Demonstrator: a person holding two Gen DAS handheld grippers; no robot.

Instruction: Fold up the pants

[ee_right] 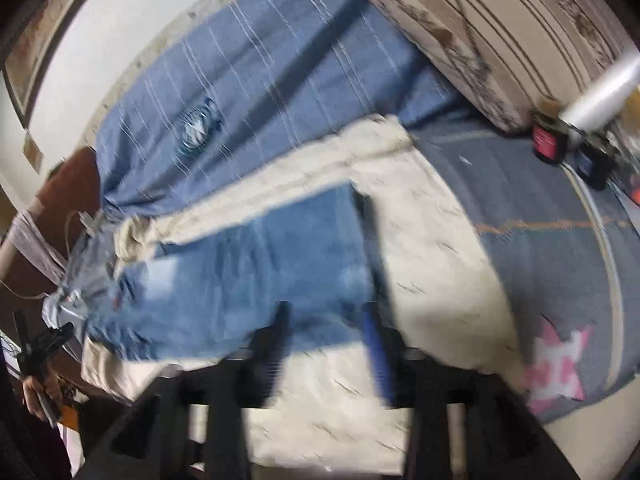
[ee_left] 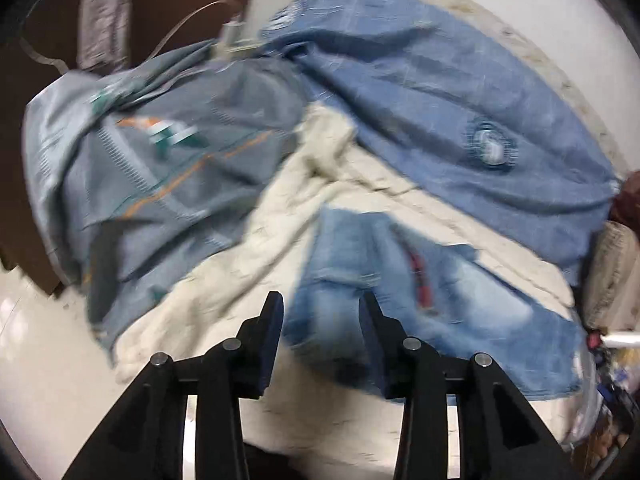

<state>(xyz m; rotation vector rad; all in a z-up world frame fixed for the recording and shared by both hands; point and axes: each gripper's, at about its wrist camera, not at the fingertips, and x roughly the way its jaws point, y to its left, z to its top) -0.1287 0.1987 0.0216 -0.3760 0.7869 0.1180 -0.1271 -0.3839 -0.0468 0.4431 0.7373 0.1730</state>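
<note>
Jeans: light-blue denim jeans [ee_left: 408,288] [ee_right: 256,272] lie flat on a cream blanket [ee_left: 256,248] [ee_right: 432,264] on the bed; a red mark shows near their middle in the left wrist view.
Left tongs: left gripper [ee_left: 320,312] stands wide apart, nothing between its fingers, poised over the near edge of the jeans; contact with the cloth cannot be told.
Right tongs: right gripper [ee_right: 324,320] is spread wide, nothing held, over the near hem of the jeans; blurred.
Jeans edges: far edge borders the cream blanket; one end runs up beside a rumpled grey quilt [ee_left: 160,152].
Blue sheet: a striped blue sheet [ee_left: 440,92] [ee_right: 248,80] with a round emblem lies beyond the jeans, reaching toward the white wall [ee_right: 100,40].
Open room: bare cream blanket lies just beside the jeans in the right wrist view; a grey cover with a pink star [ee_right: 560,364] borders it farther out.
Obstacles: pillow [ee_right: 500,32] at the bed's far corner, with small jars [ee_right: 548,140] near it.
Writing: emblem and quilt print too blurred to read; jar label pink, unreadable.
</note>
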